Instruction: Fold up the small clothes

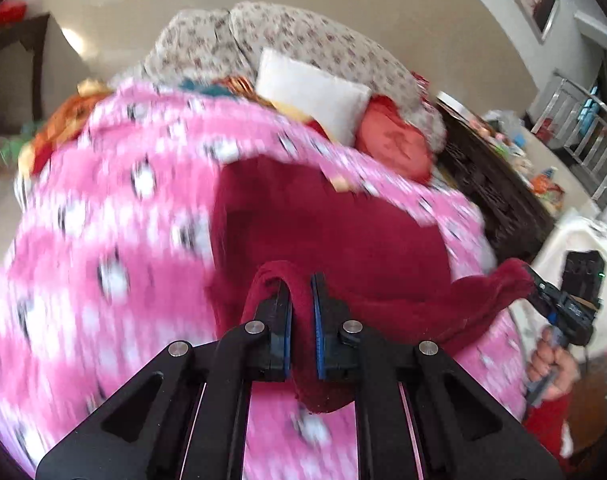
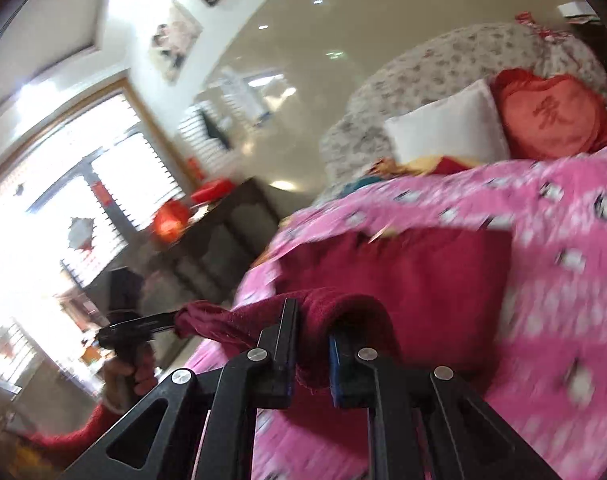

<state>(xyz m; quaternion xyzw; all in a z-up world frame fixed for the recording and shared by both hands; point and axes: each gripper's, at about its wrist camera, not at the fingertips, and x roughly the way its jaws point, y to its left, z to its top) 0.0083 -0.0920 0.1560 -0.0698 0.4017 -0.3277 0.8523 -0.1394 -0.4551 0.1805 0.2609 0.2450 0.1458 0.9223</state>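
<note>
A dark red fleece garment lies on a pink patterned blanket that covers the bed. My left gripper is shut on one near corner of it, and the cloth bulges up between the pads. At the right edge of the left wrist view, my right gripper pinches the other near corner, held by a hand. In the right wrist view the right gripper is shut on the red garment. The left gripper holds the far corner at the left. The near edge hangs lifted between both grippers.
A white pillow, a red heart cushion and a floral quilt lie at the head of the bed. A dark wooden cabinet stands to the right. A bright window and a dark side table lie beyond the bed's left side.
</note>
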